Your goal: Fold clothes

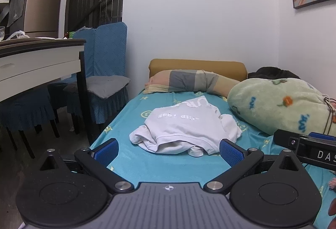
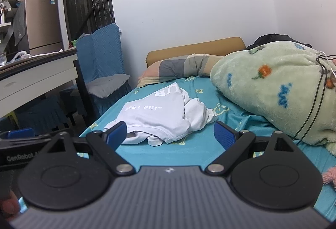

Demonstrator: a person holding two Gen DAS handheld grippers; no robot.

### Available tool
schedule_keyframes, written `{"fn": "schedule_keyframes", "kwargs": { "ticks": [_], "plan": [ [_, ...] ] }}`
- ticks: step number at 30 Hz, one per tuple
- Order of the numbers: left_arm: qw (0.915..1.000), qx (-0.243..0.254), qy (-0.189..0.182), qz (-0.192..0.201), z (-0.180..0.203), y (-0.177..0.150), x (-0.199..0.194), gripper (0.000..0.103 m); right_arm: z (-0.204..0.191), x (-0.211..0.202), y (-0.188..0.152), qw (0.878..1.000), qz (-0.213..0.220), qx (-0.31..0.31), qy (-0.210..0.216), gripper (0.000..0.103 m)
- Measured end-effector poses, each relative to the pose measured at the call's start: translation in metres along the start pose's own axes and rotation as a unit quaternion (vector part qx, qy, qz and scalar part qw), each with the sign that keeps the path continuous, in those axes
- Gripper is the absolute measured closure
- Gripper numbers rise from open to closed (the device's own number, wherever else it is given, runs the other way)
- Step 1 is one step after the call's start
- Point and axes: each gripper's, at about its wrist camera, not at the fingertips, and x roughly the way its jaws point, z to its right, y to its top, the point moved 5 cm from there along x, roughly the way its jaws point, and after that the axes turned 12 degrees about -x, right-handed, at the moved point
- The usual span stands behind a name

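A white shirt [image 1: 184,126] lies in a crumpled heap in the middle of the blue bed sheet [image 1: 159,166]. The left gripper [image 1: 169,152] hangs just in front of it, with its blue fingers spread wide and nothing between them. The right gripper [image 2: 170,136] is close by, wide apart and empty too. A green blanket [image 2: 273,84] sits beside the shirt.

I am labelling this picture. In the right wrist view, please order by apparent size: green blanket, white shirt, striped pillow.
1. Green blanket, though it lies nearest.
2. White shirt.
3. Striped pillow, farthest and partly hidden.
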Motion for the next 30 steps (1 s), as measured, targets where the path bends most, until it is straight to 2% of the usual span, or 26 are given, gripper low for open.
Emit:
{"fn": "schedule_keyframes", "kwargs": {
  "ticks": [4, 7, 10, 30],
  "plan": [
    [0.9999, 0.002, 0.003, 0.011, -0.005, -0.002, -0.005, 0.000, 0.007, 0.003, 0.001, 1.000, -0.001, -0.004, -0.001, 0.012],
    [0.9999, 0.003, 0.009, -0.007, -0.004, 0.000, 0.003, 0.000, -0.001, -0.001, 0.001, 1.000, 0.011, -0.025, -0.009, 0.012],
    [1.0000, -0.001, 0.007, -0.004, -0.007, 0.003, 0.000, 0.000, -0.005, -0.001, 0.000, 0.999, 0.010, -0.030, -0.010, 0.012],
    [0.9999, -0.003, 0.008, -0.009, -0.008, -0.004, 0.006, 0.000, 0.001, 0.004, -0.002, 1.000, 0.002, -0.009, -0.007, 0.012]
  ]
}}
